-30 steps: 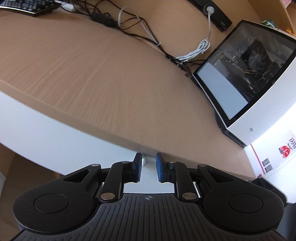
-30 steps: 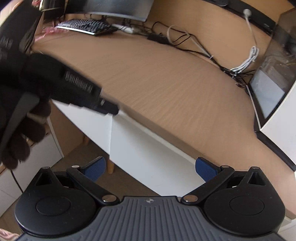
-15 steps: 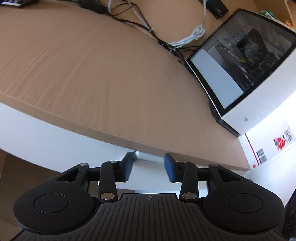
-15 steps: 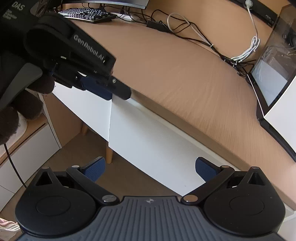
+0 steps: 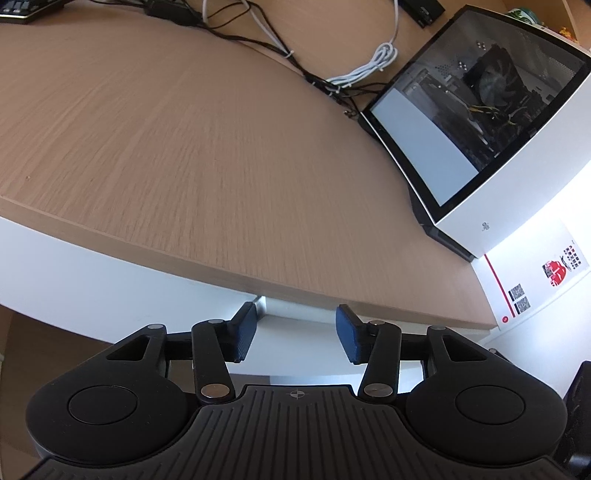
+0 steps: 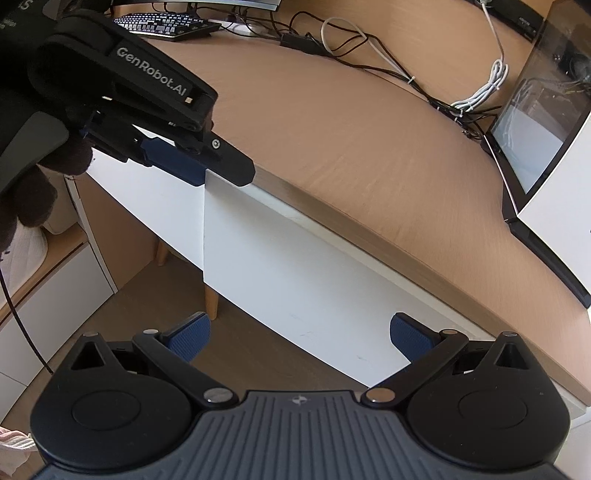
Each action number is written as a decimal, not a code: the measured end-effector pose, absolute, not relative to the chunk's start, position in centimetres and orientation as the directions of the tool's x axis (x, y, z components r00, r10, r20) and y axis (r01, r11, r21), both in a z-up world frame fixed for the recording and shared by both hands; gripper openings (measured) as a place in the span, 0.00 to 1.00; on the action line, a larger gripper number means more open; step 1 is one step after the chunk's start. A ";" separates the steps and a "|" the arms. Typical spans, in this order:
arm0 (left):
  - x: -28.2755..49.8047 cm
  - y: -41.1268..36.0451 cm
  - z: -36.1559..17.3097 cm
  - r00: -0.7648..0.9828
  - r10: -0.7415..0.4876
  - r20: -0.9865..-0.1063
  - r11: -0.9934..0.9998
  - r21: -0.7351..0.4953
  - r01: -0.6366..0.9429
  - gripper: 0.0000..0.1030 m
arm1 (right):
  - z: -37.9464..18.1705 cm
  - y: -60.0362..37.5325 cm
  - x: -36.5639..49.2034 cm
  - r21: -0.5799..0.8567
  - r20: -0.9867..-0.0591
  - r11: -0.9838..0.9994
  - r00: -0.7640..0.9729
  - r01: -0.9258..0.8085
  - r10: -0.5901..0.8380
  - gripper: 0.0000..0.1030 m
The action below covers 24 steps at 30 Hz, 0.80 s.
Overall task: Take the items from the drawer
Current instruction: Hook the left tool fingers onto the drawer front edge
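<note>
A white drawer front (image 6: pixel 295 273) hangs under the wooden desktop (image 6: pixel 369 155) and stands slightly proud of the white panel (image 6: pixel 147 195) to its left. My left gripper (image 5: pixel 297 325) is at the drawer's top edge (image 5: pixel 291 306) with its jaws opening; the blue pads (image 5: pixel 245 328) do not press on anything. In the right wrist view the left gripper (image 6: pixel 221 173), held by a dark-gloved hand (image 6: pixel 33 177), sits at the drawer's upper left corner. My right gripper (image 6: pixel 299 332) stands open lower down before the drawer front, with nothing between its fingers. The drawer's inside is hidden.
A white computer case (image 5: pixel 480 122) with a glass side stands at the desk's right end, with a white box (image 5: pixel 535 280) beside it. Cables (image 5: pixel 362 70) and a keyboard (image 6: pixel 166 24) lie at the back. A wooden leg (image 6: pixel 210 302) and a low cabinet (image 6: pixel 55 288) are below left.
The left gripper's jaws have gone from nearly shut to wide apart at the drawer's top edge. The right gripper has stayed open and hardly moved.
</note>
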<state>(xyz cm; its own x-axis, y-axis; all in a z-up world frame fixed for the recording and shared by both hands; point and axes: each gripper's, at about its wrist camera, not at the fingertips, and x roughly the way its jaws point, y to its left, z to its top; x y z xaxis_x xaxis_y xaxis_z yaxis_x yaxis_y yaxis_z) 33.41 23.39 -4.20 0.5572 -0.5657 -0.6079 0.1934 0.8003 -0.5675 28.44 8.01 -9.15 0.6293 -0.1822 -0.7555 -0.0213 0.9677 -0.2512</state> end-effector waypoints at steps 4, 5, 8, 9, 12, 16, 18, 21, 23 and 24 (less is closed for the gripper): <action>33.4 23.3 -4.1 0.555 -0.562 -0.614 0.803 -0.566 0.186 0.49 | -9.2 7.9 28.0 -0.236 -0.763 0.972 0.622 -0.013 -0.177 1.00; 33.4 23.3 -4.1 0.555 -0.560 -0.615 0.804 -0.565 0.185 0.49 | -9.2 8.0 27.8 -0.234 -0.762 0.972 0.623 -0.012 -0.176 1.00; 33.3 23.3 -4.1 0.554 -0.559 -0.616 0.804 -0.565 0.183 0.49 | -8.9 8.0 28.0 -0.233 -0.754 0.972 0.634 -0.016 -0.170 1.00; 33.3 23.4 -4.1 0.553 -0.560 -0.617 0.804 -0.565 0.184 0.49 | -8.8 8.0 28.1 -0.234 -0.753 0.972 0.636 -0.018 -0.169 1.00; 33.3 23.4 -4.1 0.552 -0.559 -0.619 0.805 -0.563 0.185 0.49 | -8.7 7.8 28.4 -0.241 -0.747 0.970 0.642 -0.019 -0.173 1.00; 33.2 23.5 -4.1 0.551 -0.562 -0.617 0.802 -0.569 0.181 0.49 | -8.6 7.4 28.7 -0.235 -0.743 0.972 0.646 -0.005 -0.176 1.00; 33.1 23.5 -4.1 0.550 -0.563 -0.617 0.802 -0.569 0.182 0.49 | -8.6 7.3 28.8 -0.231 -0.744 0.973 0.644 0.002 -0.178 1.00; 32.9 23.6 -4.1 0.541 -0.574 -0.615 0.794 -0.580 0.184 0.44 | -8.6 7.0 28.7 -0.221 -0.748 0.975 0.640 0.013 -0.178 1.00; 33.0 23.2 -4.6 0.459 -0.703 -0.543 0.683 -0.694 0.226 0.15 | -8.7 6.7 28.6 -0.213 -0.750 0.977 0.637 0.020 -0.177 1.00; 32.7 22.4 -4.3 0.461 -0.700 -0.545 0.691 -0.681 0.244 0.16 | -8.8 6.6 28.6 -0.210 -0.751 0.977 0.636 0.023 -0.176 1.00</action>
<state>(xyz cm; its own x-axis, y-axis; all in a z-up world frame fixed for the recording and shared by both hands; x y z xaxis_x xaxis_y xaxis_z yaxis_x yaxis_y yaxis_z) 32.74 22.39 -4.34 0.4609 -0.7003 -0.5451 0.2438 0.6905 -0.6810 28.59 6.61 -8.77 0.6358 -0.1762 -0.7514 0.0227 0.9774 -0.2100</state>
